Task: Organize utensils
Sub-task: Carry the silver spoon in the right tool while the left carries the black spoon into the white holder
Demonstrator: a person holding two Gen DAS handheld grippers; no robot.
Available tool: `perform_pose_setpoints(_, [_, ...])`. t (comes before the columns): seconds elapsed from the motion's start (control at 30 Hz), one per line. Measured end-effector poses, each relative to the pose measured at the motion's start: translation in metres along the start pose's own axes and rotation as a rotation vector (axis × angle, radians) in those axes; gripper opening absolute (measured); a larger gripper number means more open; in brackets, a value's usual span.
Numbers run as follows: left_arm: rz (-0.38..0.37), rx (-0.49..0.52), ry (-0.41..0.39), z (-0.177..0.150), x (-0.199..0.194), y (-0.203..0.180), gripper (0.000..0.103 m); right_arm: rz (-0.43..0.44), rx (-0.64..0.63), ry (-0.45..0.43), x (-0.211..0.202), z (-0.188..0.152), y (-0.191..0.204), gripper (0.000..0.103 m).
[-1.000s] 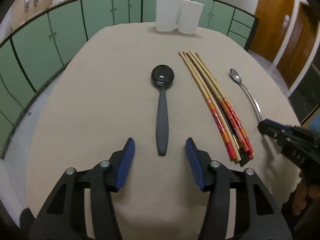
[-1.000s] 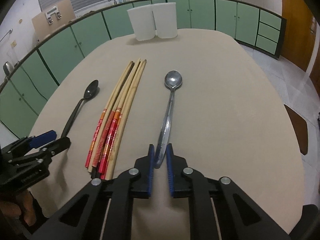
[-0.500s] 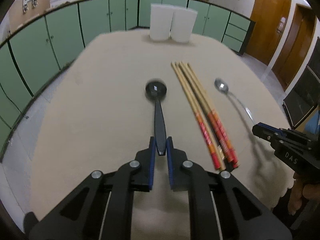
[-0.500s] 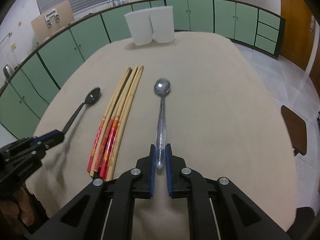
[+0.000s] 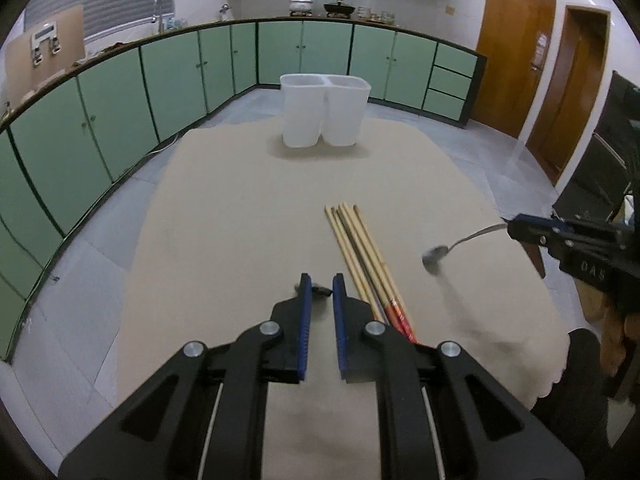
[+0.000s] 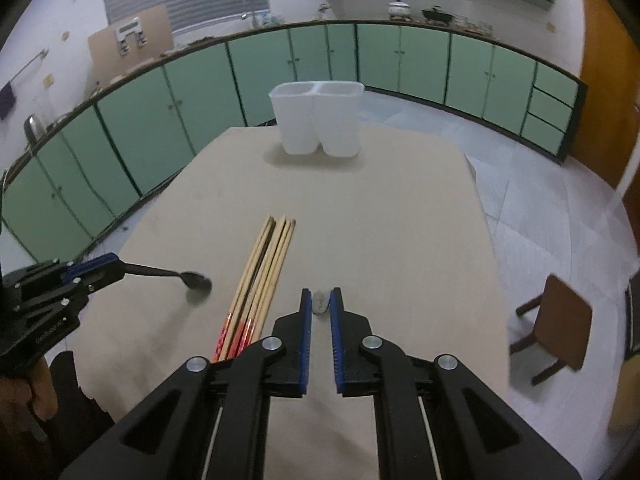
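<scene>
My left gripper (image 5: 319, 280) is shut on the black spoon (image 6: 176, 275), held by its handle above the table with the bowl pointing forward. My right gripper (image 6: 321, 296) is shut on the metal spoon (image 5: 460, 245), also lifted off the table. In each gripper's own view only the spoon's end shows between the fingers. A bundle of wooden chopsticks (image 5: 360, 252) with red ends lies on the table between the grippers; it also shows in the right wrist view (image 6: 260, 276). A white two-compartment holder (image 5: 324, 114) stands at the table's far end, also in the right wrist view (image 6: 318, 118).
The beige table (image 5: 248, 200) is surrounded by green cabinets (image 5: 120, 92). A brown chair (image 6: 560, 324) stands on the floor to the right of the table. Wooden doors (image 5: 516, 48) are at the far right.
Both grippers have risen from the table, each lifting its spoon. The left gripper shut on the black spoon a second ago. The chopsticks have stayed in place.
</scene>
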State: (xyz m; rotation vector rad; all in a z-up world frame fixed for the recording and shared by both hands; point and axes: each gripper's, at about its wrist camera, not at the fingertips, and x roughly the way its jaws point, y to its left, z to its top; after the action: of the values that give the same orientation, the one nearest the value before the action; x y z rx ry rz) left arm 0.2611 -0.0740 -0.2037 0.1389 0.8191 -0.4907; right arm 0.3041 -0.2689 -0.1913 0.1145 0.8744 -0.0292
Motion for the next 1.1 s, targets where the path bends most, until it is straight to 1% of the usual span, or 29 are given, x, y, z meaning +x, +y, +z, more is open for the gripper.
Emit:
perform_pose_setpoints(0.1, [-0.015,0.019,0.004,0.016,-0.002,0.003,0.010,0.017,-0.033,0.036,0.002,0.020,-0.004,0.009])
perform_pose_setpoints(0.3, [-0.062,0.048,0.012,0.041,-0.007,0.002,0.010,0.069,-0.032,0.102,0.002,0.049,-0.015,0.009])
perform_pose_setpoints(0.4, [-0.082,0.063,0.015,0.056,-0.008,0.000,0.010,0.078,-0.039,0.107,-0.001,0.060,-0.018,0.009])
perform_pose_setpoints(0.47, [-0.081,0.075,0.010,0.068,-0.008,0.000,0.010,0.085,-0.042,0.108,-0.002,0.069,-0.020,0.009])
perform_pose_setpoints(0.57, [-0.083,0.089,0.002,0.081,-0.008,-0.003,0.010,0.084,-0.057,0.104,-0.003,0.087,-0.021,0.009])
perform_pose_setpoints(0.67, [-0.090,0.088,-0.005,0.102,-0.005,-0.001,0.010,0.084,-0.065,0.090,-0.003,0.109,-0.021,0.009])
perform_pose_setpoints(0.87, [-0.101,0.054,-0.032,0.156,0.006,0.007,0.010,0.066,-0.104,0.055,0.002,0.161,-0.017,0.009])
perform_pose_setpoints(0.97, [-0.079,0.050,-0.057,0.189,0.016,0.012,0.010,0.057,-0.109,0.050,0.010,0.192,-0.016,0.009])
perform_pose_setpoints(1.07, [-0.092,0.024,-0.063,0.226,0.029,0.017,0.010,0.054,-0.101,0.037,0.019,0.225,-0.017,0.009])
perform_pose_setpoints(1.1, [-0.080,0.023,-0.074,0.240,0.034,0.017,0.010,0.050,-0.099,0.031,0.022,0.238,-0.017,0.009])
